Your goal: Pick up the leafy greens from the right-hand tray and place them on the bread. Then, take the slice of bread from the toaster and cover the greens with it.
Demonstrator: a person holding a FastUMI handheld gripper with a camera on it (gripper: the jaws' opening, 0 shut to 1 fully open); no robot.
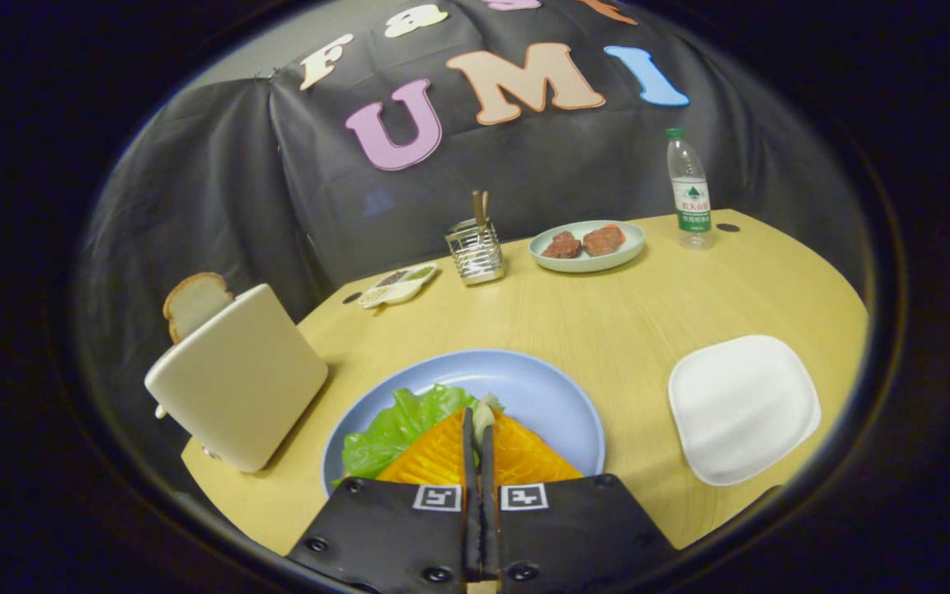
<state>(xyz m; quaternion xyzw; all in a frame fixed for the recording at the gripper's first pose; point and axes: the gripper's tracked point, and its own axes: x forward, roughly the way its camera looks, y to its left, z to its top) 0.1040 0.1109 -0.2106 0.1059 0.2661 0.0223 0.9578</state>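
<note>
Two fingers of the tool (pixel 479 425) lay pressed nearly together, clenched on a pale stem of the leafy greens (pixel 397 425) at their tips. Greens sat on the near-left part of a round blue plate (pixel 541 388), spreading left of the fingers and partly under them. Whether a slice of bread lay beneath could not be told; the surfaces close on either side of the fingers hid that part of the plate.

White toaster (pixel 236 379) stood at the left edge of the worktop (pixel 607 322), tilted in the view, just beside the blue plate but apart from it. One slice of bread (pixel 193 301) stuck up from its top on the far side.

Right-hand tray (pixel 743 408), white and square with rounded corners, lay to the right of the blue plate, well apart from it, nothing on it.

Far side of worktop, left to right: small white dish (pixel 399 285) with dark and green contents; wire holder (pixel 475 252) with wooden sticks standing upright in it; pale green plate (pixel 586 246) carrying two brown-red pieces; clear water bottle (pixel 689 191) with green cap, upright, just right of that plate.

Black cloth wall stood behind the worktop.
</note>
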